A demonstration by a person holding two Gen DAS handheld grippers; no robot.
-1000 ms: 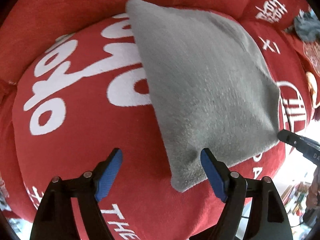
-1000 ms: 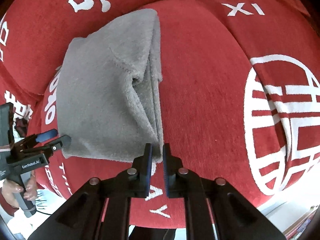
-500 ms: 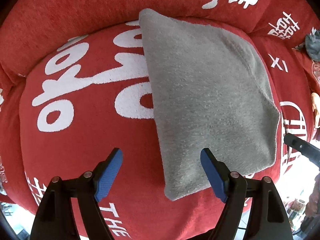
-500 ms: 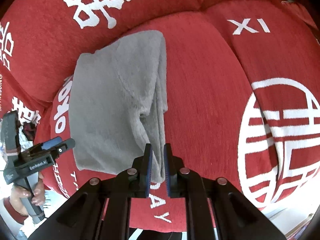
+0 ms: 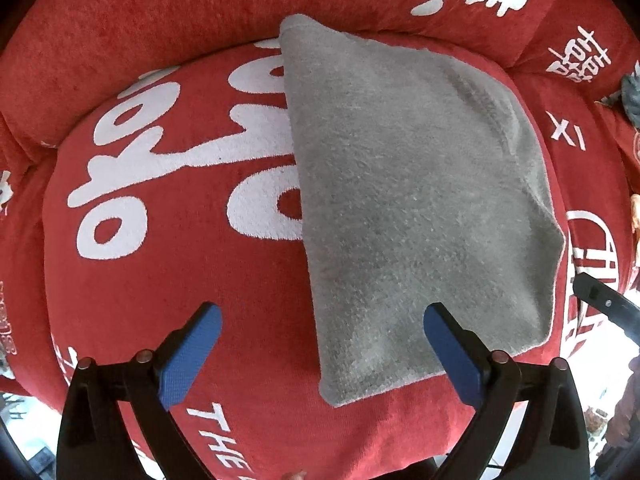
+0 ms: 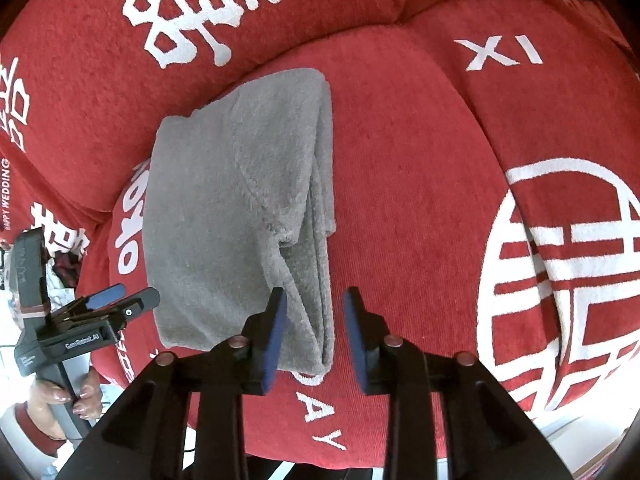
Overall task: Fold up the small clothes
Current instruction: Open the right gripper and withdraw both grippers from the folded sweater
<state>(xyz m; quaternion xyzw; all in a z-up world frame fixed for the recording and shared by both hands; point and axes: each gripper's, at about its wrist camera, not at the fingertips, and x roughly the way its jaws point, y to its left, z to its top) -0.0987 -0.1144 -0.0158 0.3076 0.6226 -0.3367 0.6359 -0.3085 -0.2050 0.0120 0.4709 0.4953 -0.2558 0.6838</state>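
A folded grey fleece garment [image 5: 416,208] lies flat on a red cushion [image 5: 168,288] with white lettering. My left gripper [image 5: 320,354] is open wide above the garment's near left corner and holds nothing. In the right wrist view the same garment [image 6: 224,216] shows its layered folded edge on the right side. My right gripper [image 6: 316,336] is open, its jaws on either side of the garment's near right corner, not gripping it. The left gripper also shows in the right wrist view [image 6: 120,300].
The red cushion's front edge [image 6: 320,440] is just below the garment. A red backrest [image 5: 200,12] rises behind it. A second red seat cushion [image 6: 540,200] lies to the right. A dark grey bundle of cloth [image 5: 632,96] sits at the far right.
My right gripper has opened and let go of the garment's near right corner. Both grippers have drawn back and up, so the garment looks smaller and lies flat.
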